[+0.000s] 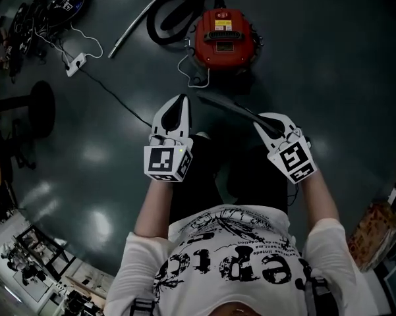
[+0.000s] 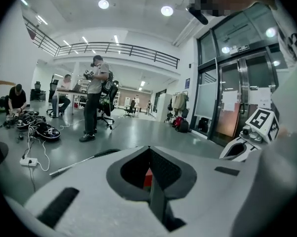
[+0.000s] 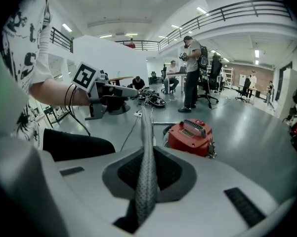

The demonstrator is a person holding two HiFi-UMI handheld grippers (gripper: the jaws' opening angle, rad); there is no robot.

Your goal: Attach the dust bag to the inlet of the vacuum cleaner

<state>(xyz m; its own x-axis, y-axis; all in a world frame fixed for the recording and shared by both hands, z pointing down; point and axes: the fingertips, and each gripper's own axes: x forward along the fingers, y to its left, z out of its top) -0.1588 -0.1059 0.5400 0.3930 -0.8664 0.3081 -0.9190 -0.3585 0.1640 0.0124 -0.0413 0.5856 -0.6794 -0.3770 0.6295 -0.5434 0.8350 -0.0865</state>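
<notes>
Right tool (image 1: 262, 120) is clamped on the dust bag (image 1: 227, 107). In the right gripper view its jaws pinch a thin grey textured sheet seen edge-on, running out past the tips toward the left tool (image 1: 182, 99).

Left tool is fully closed. The left gripper view shows its jaws together with nothing clearly between them, only a red sliver in the gap behind. The bag's far end sits just beside the left tool's tip in the head view; can't tell whether they touch.

Both tools are in front of the person's legs, side by side, pointing away from the body toward the vacuum (image 1: 224, 41). The bag hangs in the air between the tools as a dark narrow strip, short of the vacuum and not touching it.

The vacuum is red with a dark handle on top and stands upright on the floor (image 1: 329, 64) ahead of the tools. Its black hose (image 1: 174, 8) coils just behind it on the left. The metal wand (image 1: 133, 26) lies on the floor left of the hose. A white cable loops at the vacuum's front left.

A power strip (image 1: 76, 63) with cables lies further left, well apart from the vacuum. Inlet not visible from any view.
</notes>
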